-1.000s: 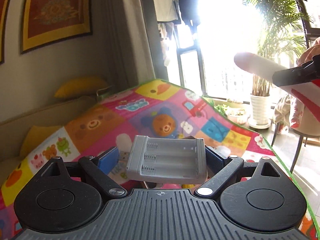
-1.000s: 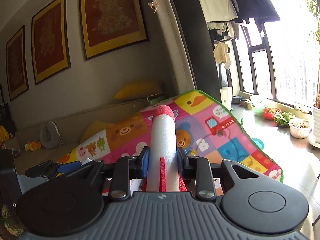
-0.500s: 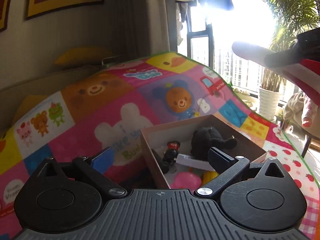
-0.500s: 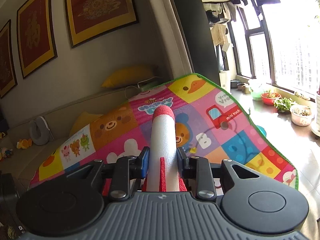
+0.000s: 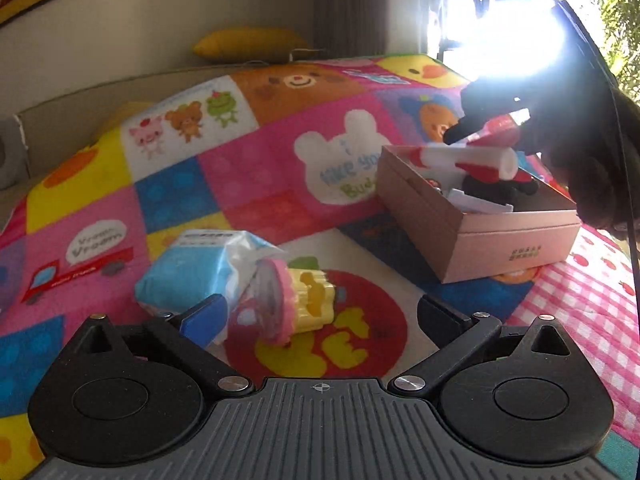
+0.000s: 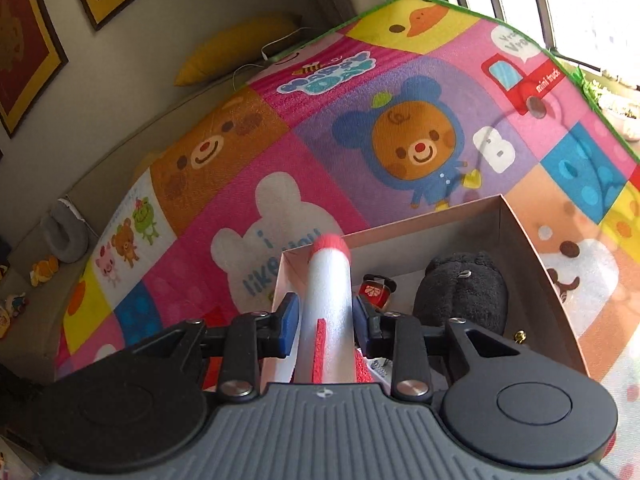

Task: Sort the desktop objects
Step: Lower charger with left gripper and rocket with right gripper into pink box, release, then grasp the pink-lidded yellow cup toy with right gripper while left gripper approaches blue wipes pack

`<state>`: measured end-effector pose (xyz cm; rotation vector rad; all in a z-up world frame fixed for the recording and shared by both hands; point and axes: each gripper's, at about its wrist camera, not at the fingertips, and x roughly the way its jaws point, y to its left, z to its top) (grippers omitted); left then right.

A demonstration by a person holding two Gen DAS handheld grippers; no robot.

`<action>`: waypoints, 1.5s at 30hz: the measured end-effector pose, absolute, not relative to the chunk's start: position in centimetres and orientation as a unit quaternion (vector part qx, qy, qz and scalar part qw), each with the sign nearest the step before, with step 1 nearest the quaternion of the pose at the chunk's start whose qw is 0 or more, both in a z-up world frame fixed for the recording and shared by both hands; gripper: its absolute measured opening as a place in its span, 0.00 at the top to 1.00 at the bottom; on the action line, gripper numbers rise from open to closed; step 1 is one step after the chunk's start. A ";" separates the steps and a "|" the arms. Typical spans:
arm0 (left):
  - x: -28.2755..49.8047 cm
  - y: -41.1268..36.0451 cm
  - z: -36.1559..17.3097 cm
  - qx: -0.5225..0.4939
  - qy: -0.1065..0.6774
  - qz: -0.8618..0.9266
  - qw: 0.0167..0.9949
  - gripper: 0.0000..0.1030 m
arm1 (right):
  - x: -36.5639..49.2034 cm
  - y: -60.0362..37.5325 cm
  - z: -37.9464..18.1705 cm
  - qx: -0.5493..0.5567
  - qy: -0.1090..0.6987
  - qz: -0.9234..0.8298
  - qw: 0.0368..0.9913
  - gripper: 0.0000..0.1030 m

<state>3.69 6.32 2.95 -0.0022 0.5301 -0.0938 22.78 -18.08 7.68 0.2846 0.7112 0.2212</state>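
My right gripper is shut on a white foam rocket with a red tip and red fins, held low over the pink cardboard box. The left wrist view shows the rocket lying across the box. The box holds a black plush toy and small items. My left gripper is open and empty above the mat, just behind a pink and yellow toy and a blue and white tissue pack.
A colourful cartoon play mat covers the surface. A beige sofa with a yellow cushion runs along the far edge. Bright windows are at the right. The mat's green edge is near the box.
My left gripper has let go of the grey battery holder and swung down and left to the toys on the mat. My right gripper has lowered the rocket over the box.
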 end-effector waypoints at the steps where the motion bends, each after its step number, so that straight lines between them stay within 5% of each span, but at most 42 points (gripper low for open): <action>1: 3.7 6.7 2.9 -0.004 0.261 -0.042 0.964 0.00 | 22.2 -18.1 8.0 0.125 0.336 0.102 0.928 0.52; 8: 3.8 9.0 1.8 -0.028 0.267 0.005 0.963 0.00 | 15.6 -15.0 9.8 -0.001 0.274 0.134 0.952 0.48; 15: 3.5 13.6 1.8 -0.078 0.259 0.108 0.957 0.00 | 10.3 -6.4 4.8 -0.107 0.306 0.258 0.910 0.43; 24: 2.9 16.2 1.2 -0.150 0.256 0.156 0.942 0.00 | 11.8 -2.2 2.2 -0.013 0.373 0.295 0.879 0.42; 31: 2.6 17.3 0.8 -0.188 0.253 0.152 0.937 0.00 | 12.4 -2.1 2.0 0.019 0.380 0.321 0.867 0.53; 39: 1.9 18.2 0.7 -0.224 0.234 0.169 0.931 0.00 | 9.3 -0.2 3.8 -0.108 0.284 0.328 0.894 0.33; 42: 1.8 18.8 0.6 -0.244 0.231 0.177 0.925 0.00 | 9.6 1.3 3.0 -0.145 0.284 0.325 0.890 0.33; 45: 1.6 19.1 0.5 -0.254 0.227 0.178 0.923 0.00 | 10.2 1.5 2.2 -0.151 0.305 0.324 0.883 0.53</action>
